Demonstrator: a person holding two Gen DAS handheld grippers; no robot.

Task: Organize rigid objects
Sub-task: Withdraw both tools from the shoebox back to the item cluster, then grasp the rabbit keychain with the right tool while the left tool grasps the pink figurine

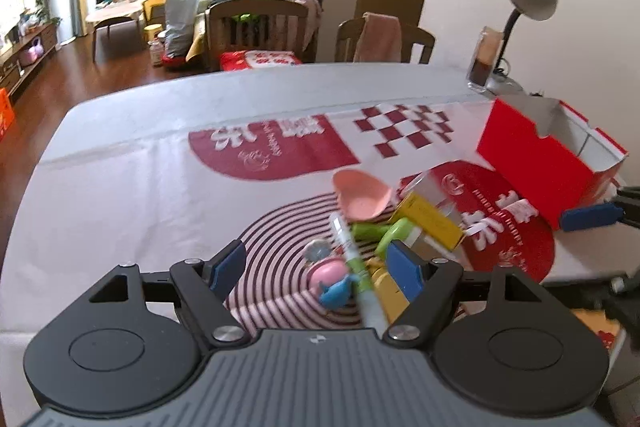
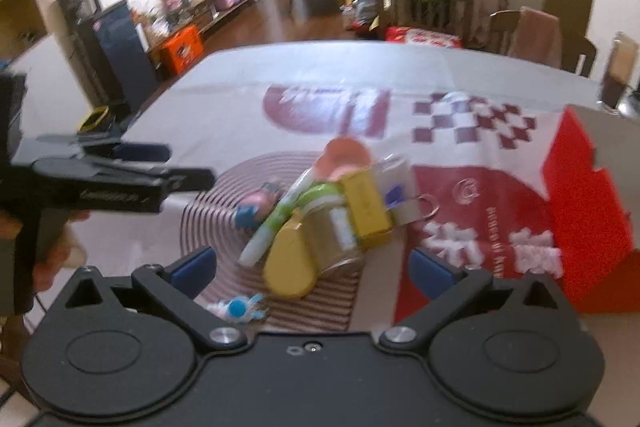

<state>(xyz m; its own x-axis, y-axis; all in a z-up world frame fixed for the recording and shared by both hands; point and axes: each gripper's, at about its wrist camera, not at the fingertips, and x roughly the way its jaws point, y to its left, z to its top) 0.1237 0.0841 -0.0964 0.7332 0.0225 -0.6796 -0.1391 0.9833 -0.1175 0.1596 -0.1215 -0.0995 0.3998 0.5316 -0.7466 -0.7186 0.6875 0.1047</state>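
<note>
Both grippers (image 1: 316, 273) (image 2: 310, 267) open over toy pile (image 2: 320, 211), prob. untouched.

Pile at the middle of the surface, box to its right

You have a printed cloth (image 1: 160, 187) spread over the surface, with the objects heaped near its middle: a scoop (image 1: 362, 195) at the far end of the heap, a marker (image 1: 356, 267) lying across the heap's left side, a small carton (image 1: 430, 223) leaning on its right side, and a jar (image 2: 320, 239) on its side at the near end. A small figure (image 1: 330, 281) lies just left of the marker. An open box (image 1: 548, 155) stands on the right, near the pile. Behind the box, at the surface's far right corner, stands a lamp (image 1: 528, 3). Two chairs (image 1: 256, 27) stand beyond the far edge.
</note>
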